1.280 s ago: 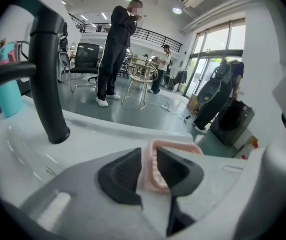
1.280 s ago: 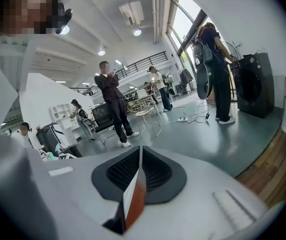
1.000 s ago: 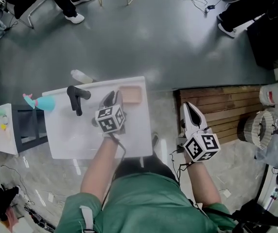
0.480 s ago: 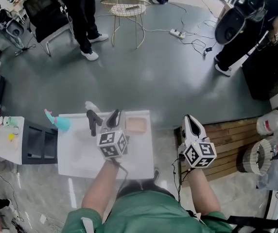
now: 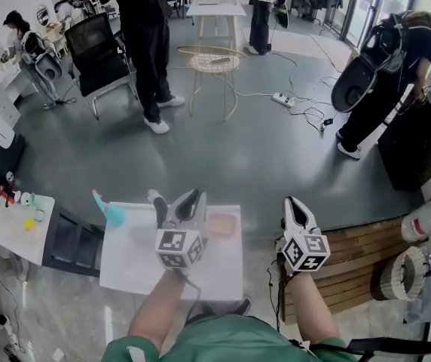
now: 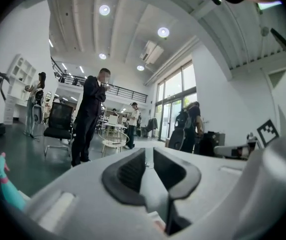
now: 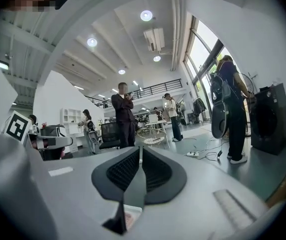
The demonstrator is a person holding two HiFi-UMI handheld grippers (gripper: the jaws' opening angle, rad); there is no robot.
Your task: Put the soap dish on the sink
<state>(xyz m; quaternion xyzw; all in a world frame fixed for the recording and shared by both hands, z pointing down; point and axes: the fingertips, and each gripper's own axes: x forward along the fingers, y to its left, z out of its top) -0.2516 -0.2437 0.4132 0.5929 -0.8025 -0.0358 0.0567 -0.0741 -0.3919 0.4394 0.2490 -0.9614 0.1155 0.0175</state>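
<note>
While the soap dish (image 5: 221, 225) lies at the far right corner of the white sink (image 5: 136, 266) — its contents unclear — the left claw (image 5: 191, 197) hangs just left of it, closed on nothing. The right claw (image 5: 291, 202) is closed too, off to the sink's right. Since a second ago the dish has kept its place — the view has lifted toward the room.

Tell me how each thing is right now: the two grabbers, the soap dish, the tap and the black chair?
Left gripper: jaws together, holding nothing, over the sink.
Right gripper: jaws together, holding nothing, off to the sink's right.
Soap dish: lying flat on the sink's far right corner, not gripped.
Tap: standing upright; running water too small to tell.
Black chair: empty.
</note>
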